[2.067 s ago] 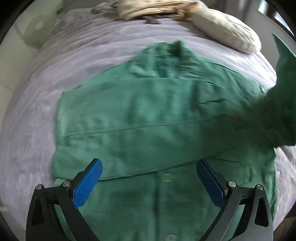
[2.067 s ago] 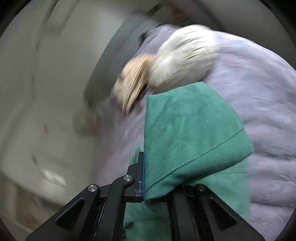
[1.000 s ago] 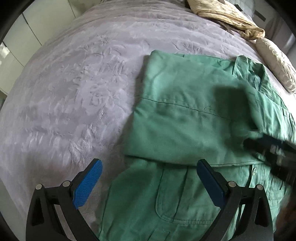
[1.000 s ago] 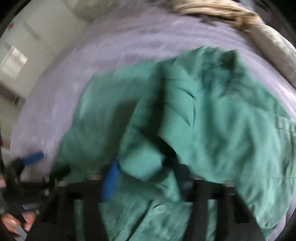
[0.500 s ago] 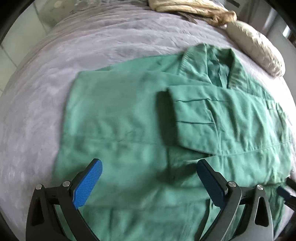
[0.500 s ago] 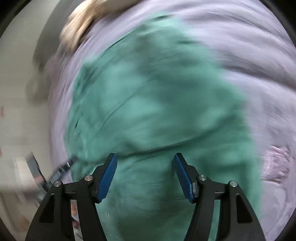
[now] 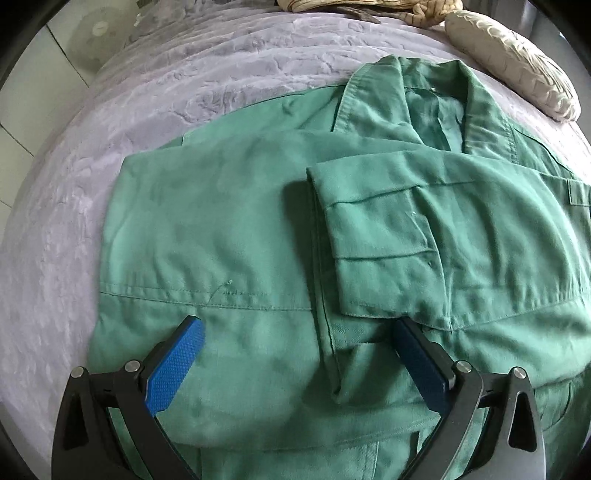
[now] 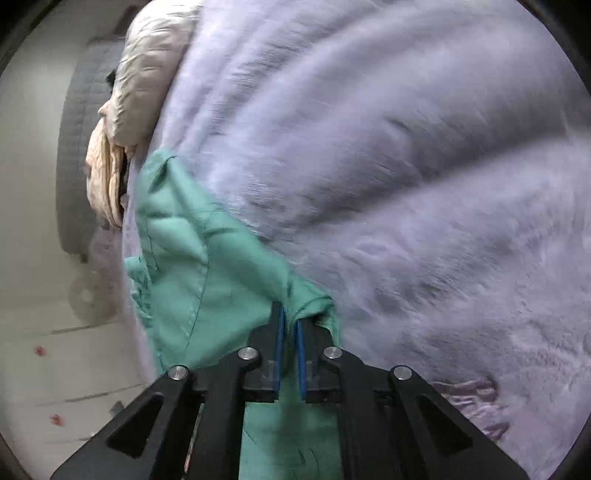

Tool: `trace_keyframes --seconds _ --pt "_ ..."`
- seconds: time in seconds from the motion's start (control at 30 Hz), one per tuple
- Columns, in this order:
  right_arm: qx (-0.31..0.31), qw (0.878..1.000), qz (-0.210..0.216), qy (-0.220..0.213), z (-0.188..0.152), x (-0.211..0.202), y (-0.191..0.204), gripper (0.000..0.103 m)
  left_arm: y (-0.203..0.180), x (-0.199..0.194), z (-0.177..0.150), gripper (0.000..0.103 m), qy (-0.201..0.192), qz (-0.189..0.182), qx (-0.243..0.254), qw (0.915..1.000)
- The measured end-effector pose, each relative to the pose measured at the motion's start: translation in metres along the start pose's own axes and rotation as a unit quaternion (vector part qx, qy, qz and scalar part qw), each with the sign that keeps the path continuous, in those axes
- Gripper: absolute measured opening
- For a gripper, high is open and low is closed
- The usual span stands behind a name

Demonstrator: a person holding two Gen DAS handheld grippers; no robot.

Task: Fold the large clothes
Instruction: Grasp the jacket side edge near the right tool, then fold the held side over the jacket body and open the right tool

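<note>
On the bed (image 7: 155,110), spread across its lilac cover, lies one green jacket (image 7: 229,229), collar (image 7: 406,96) toward 12 o'clock in the left wrist view. Progress, judged from the lay of the cloth: both sleeves are already folded inward over the chest, the cuff (image 7: 376,254) of the upper one resting near centre. Remaining work appears to be the side folds and the final fold of hem to collar — neither is done.

Left tongs (image 7: 295,365): released, jaws spread wide above the lower front of the jacket, nothing between them.

Right tongs (image 8: 289,332): jaws closing; in the right wrist view a bunched edge of the jacket (image 8: 207,295) sits between the blue pads, so a grasp on the cloth is being made at the garment's side.

Count: one jacket, two tongs, one beige pillow (image 7: 517,62) at 1 o'clock, one beige crumpled bundle (image 7: 369,5) at 12 o'clock.
</note>
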State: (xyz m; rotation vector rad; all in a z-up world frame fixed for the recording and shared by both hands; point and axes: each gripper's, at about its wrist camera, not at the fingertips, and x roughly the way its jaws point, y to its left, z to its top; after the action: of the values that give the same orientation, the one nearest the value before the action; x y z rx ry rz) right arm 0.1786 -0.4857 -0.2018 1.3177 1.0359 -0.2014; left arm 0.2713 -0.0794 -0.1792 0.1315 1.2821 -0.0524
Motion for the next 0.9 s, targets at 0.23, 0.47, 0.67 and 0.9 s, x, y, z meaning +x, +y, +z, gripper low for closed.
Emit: trace_keyframes --seconds 0.23,0.47,0.67,0.9 --pt "-0.213 0.974 0.013 0.082 -0.009 -0.029 0.077 0.044 0.004 0.003 0.002 0.102 0.000 0.004 -0.003 1.0000" --pt "-0.224 0.973 -0.046 0.005 0.077 0.029 0.127 0.067 0.003 0.004 0.003 0.102 0.002 0.012 -0.015 0.9998" --pt "-0.229 0.970 -0.080 0.007 0.095 0.067 0.140 0.002 -0.002 -0.001 0.001 0.102 -0.004 0.020 -0.009 0.9997" --pt "-0.209 0.971 -0.113 -0.005 0.108 0.070 0.111 0.002 0.003 0.000 0.002 0.103 -0.005 0.011 -0.012 0.9999"
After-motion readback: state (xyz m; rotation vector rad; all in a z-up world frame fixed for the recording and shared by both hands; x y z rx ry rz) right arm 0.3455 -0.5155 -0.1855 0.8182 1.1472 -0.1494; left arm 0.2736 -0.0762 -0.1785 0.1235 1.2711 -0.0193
